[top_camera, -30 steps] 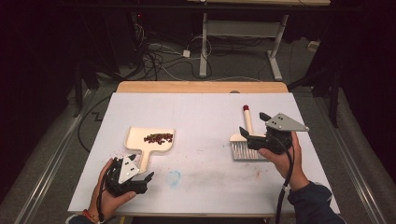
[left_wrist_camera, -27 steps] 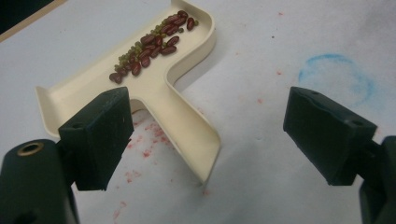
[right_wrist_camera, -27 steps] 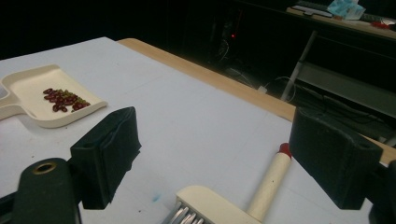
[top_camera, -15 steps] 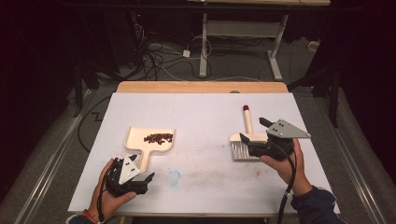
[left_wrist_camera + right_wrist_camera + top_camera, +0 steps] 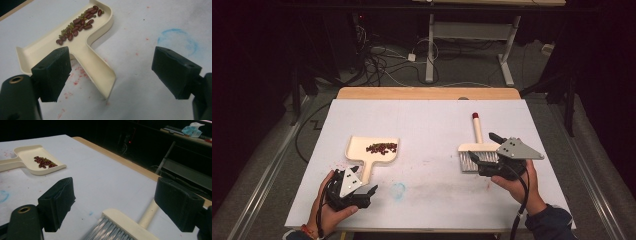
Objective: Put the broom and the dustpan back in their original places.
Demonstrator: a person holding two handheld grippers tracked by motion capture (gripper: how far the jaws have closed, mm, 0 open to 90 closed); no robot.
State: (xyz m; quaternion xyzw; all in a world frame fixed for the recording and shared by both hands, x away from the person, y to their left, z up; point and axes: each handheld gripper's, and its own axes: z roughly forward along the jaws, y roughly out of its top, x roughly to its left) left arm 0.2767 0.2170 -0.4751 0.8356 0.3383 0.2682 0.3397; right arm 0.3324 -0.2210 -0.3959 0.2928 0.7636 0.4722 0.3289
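The dustpan (image 5: 373,148) lies at the centre left of the high view, its handle just beside the open left gripper (image 5: 362,192), beans (image 5: 382,147) inside it. The right gripper (image 5: 484,159), also open, hovers over the brush (image 5: 477,150) on the tabletop (image 5: 427,120).

Table (image 5: 432,125) brightly lit, surroundings dark; brush bristles (image 5: 105,230) blurred

You've got no readable text, labels, brands or numbers here, not on any surface in the three views.
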